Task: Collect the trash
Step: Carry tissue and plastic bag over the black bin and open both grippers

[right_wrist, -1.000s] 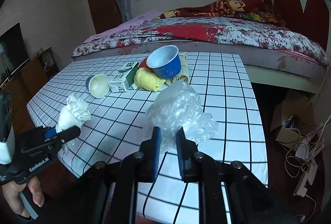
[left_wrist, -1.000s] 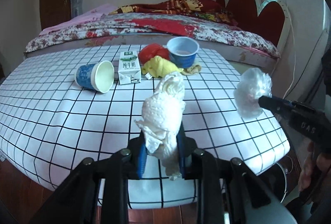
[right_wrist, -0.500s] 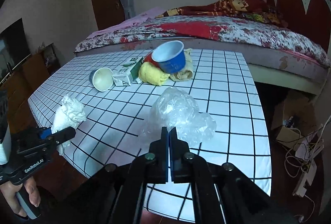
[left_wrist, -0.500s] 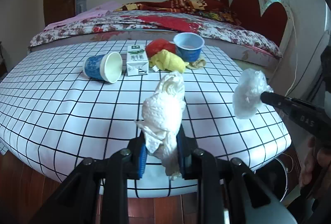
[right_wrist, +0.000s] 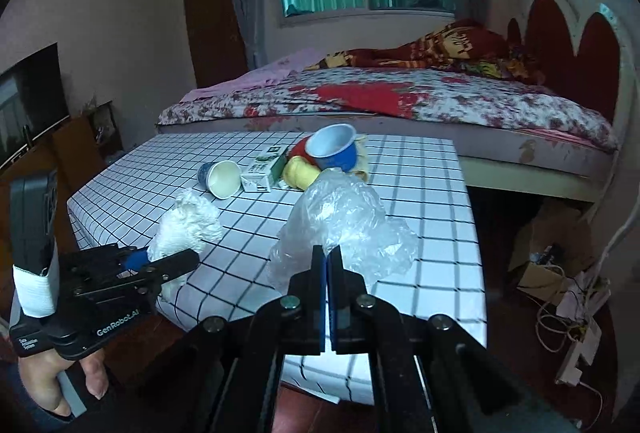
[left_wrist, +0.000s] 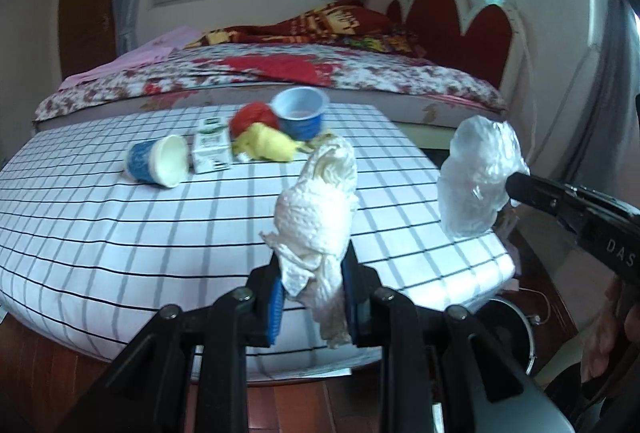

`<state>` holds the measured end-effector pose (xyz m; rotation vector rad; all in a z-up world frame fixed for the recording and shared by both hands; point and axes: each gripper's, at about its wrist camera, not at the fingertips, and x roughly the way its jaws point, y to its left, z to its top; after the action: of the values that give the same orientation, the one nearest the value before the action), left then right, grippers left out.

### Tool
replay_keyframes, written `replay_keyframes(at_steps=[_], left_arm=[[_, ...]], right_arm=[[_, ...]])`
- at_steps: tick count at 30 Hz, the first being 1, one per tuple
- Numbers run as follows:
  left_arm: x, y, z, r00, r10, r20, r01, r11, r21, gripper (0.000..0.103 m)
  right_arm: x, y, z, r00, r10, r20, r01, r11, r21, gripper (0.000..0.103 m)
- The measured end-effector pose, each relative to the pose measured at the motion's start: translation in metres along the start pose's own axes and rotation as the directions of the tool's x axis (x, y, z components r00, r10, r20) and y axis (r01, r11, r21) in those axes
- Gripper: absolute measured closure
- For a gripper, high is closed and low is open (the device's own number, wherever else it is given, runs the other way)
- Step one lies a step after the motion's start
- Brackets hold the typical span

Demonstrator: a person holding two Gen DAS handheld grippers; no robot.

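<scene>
The left tool [left_wrist: 312,297] is closed on a crumpled white paper towel [left_wrist: 316,217], its two blue pads pressing the lower part of the wad from either side. Most of the towel stands up above the pads, and a loose tail hangs below them. The wad is held in the air above the near edge of the counter [left_wrist: 120,233], which is covered with a white cloth with a black grid.

The right tool [right_wrist: 327,273] has its pads drawn fully together, pinching a thin fold of a clear plastic bag [right_wrist: 340,221]. The bag billows up and out in front of the pads, lifted off the counter. Seen from the left wrist, the bag [left_wrist: 476,177] hangs at the tip of the right tool beside the counter's right corner, above a dark round bin [left_wrist: 516,325] that shows just below that corner.

The two held pieces are near each other but apart, the towel to the left of the bag.

Further back on the counter, well apart from both tools, lie the rest of the things in a cluster: a blue paper cup on its side [left_wrist: 158,165], a small milk carton [left_wrist: 211,149] just beside it, a yellow crumpled piece [left_wrist: 266,147], a red piece [left_wrist: 254,117] behind it, and a blue tub [left_wrist: 300,113] standing upright. Beyond the counter is a bed [left_wrist: 280,73] with a flowered cover.

A hand [right_wrist: 60,381] grips the left tool's handle.
</scene>
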<state>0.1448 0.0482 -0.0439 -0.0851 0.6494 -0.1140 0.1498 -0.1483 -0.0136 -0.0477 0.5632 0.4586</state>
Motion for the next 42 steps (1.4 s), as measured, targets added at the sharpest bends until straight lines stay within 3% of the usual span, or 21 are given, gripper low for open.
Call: replay_keyframes(at_steps=[9, 19, 36, 42], left_arm=[[0.000, -0.070, -0.013, 0.992, -0.120, -0.029, 0.122, 0.989, 0.082, 0.078], [0.005, -0.145, -0.037, 0.971, -0.218, -0.100, 0.233, 0.955, 0.181, 0.078], [0.033, -0.222, -0.079, 0.924, -0.295, -0.244, 0.355, 0.899, 0.258, 0.078], [0.056, -0.238, -0.094, 0.892, -0.307, -0.332, 0.399, 0.879, 0.259, 0.078]], right_arm=[[-0.053, -0.043, -0.033, 0.996, -0.089, 0.000, 0.089, 0.994, 0.068, 0.102], [-0.093, -0.088, -0.075, 0.980, -0.195, -0.039, 0.199, 0.970, 0.142, 0.102], [-0.116, -0.143, -0.134, 0.953, -0.266, -0.146, 0.292, 0.936, 0.197, 0.102], [-0.104, -0.162, -0.160, 0.944, -0.242, -0.225, 0.290, 0.932, 0.216, 0.102]])
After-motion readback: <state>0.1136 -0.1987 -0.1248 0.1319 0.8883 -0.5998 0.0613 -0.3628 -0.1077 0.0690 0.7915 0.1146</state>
